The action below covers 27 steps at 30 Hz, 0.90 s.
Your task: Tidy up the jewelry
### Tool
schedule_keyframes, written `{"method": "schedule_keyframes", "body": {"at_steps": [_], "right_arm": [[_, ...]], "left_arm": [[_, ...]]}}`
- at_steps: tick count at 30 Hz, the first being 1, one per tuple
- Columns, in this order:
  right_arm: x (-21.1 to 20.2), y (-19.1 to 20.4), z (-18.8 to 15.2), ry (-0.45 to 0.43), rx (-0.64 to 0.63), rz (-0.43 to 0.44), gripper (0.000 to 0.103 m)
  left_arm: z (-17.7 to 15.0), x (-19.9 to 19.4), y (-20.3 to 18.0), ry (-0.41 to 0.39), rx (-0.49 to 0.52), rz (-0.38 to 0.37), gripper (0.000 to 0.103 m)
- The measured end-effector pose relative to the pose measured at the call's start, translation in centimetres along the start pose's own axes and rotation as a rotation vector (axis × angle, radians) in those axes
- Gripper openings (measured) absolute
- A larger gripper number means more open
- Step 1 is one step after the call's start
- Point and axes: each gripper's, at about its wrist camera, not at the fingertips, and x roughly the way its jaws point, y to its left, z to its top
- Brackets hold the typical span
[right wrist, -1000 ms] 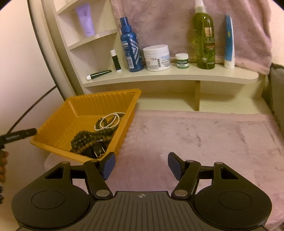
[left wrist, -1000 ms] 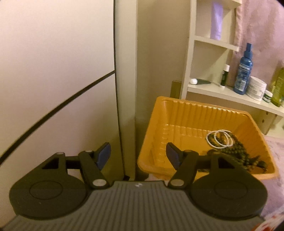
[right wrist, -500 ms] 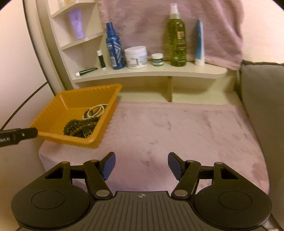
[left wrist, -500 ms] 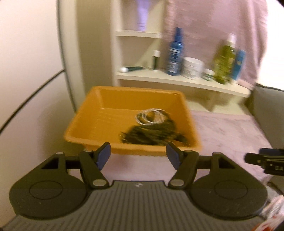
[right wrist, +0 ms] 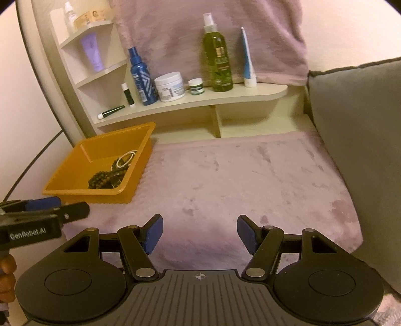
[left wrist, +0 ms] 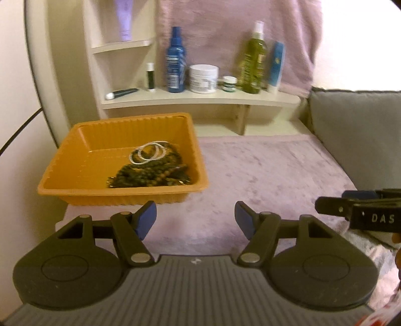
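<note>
The left gripper (left wrist: 195, 217) has its 2 blue-padded fingers (left wrist: 146, 218) spread wide, with nothing between them and only the pink plush cloth (left wrist: 263, 173) showing through the gap. The right gripper (right wrist: 199, 232) also stands wide apart and empty above the same cloth; its tip enters the left wrist view at the right edge, while the left gripper's tip shows at the left edge of the right wrist view.

The jewelry sits in an orange plastic tray (left wrist: 75, 173) with ribbed walls, at centre left of the left wrist view: a heap of dark green beaded strands (left wrist: 147, 173) with a few brown beads, and 2 thin silver bangles (left wrist: 150, 153) lying on top. The tray rests at the cloth's left end, just beyond the left gripper's fingers.

Behind it a cream wooden shelf (left wrist: 200, 100) carries a blue spray bottle (left wrist: 176, 60), a white jar (left wrist: 203, 78), a small green-lidded pot (left wrist: 229, 84), a green spray bottle (left wrist: 253, 60), a blue tube (left wrist: 275, 67) and a dark tube lying flat (left wrist: 121, 93). A purple tube (left wrist: 124, 20) stands on the shelf above. A grey cushion (left wrist: 356, 130) fills the right side.
</note>
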Motion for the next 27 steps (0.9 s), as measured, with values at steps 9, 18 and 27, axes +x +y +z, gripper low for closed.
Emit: {"method": "schedule_keyframes", "body": {"at_steps": [9, 18, 27], "right_arm": [[-0.1, -0.5, -0.6, 0.011, 0.010, 0.001, 0.065], [0.1, -0.4, -0.7, 0.017, 0.005, 0.008, 0.065], [0.4, -0.5, -0.8, 0.021, 0.004, 0.014, 0.065]], "left_arm": [[-0.4, 0.4, -1.4, 0.022, 0.023, -0.028, 0.067], [-0.4, 0.4, -1.9, 0.024, 0.036, -0.042, 0.067], [-0.3, 0.1, -2.0, 0.021, 0.037, -0.054, 0.067]]}}
